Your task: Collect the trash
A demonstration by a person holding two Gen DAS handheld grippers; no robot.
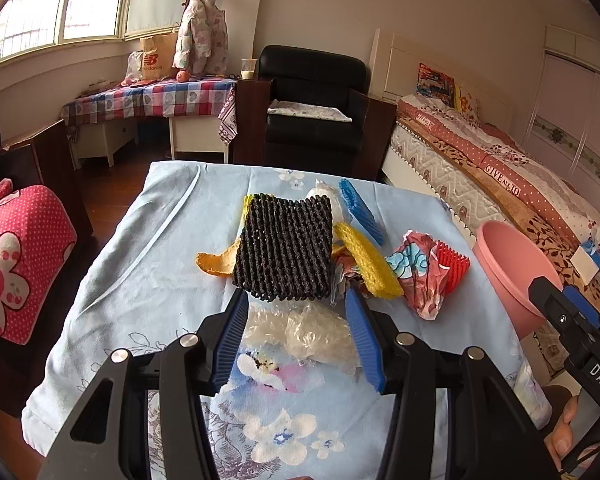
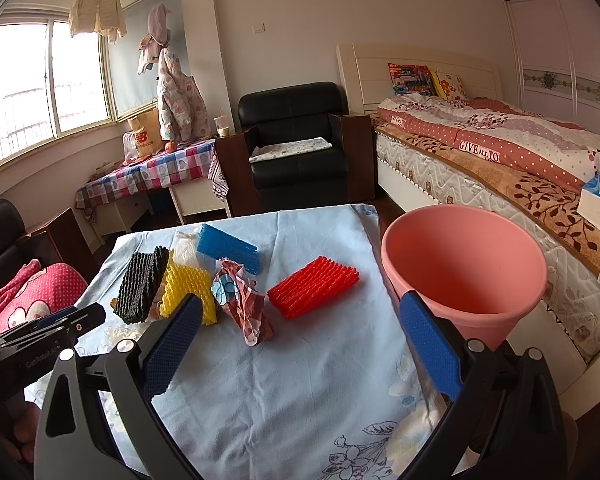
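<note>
My left gripper (image 1: pixel 298 330) is open about as wide as the clear plastic wrap (image 1: pixel 304 332) that lies between its blue pads, and it grips nothing yet; from the pictures I cannot tell whether the pads touch the film. That wrap is thin and slack on the blue floral cloth (image 1: pixel 140 264) — if I close too low I judge I could pinch the cloth with it and drag the whole spread. Just beyond lies the black foam net (image 1: pixel 286 246), its near edge close to my fingertips, so a push forward might shove it into the orange peel (image 1: pixel 216 260) and the yellow foam net (image 1: pixel 370 264) beside it. Further right sit the crumpled printed wrapper (image 2: pixel 242 304) and the red foam net (image 2: pixel 314 290), with the blue foam net (image 2: pixel 228 248) at the far side. My right gripper (image 2: pixel 300 344) is wide open and empty, hovering over the near part of the table. The pink bin (image 2: pixel 464 264) stands off the table's right edge, by the bed — light scraps like these could, I think, cling to a pad or drift short of its rim.
</note>
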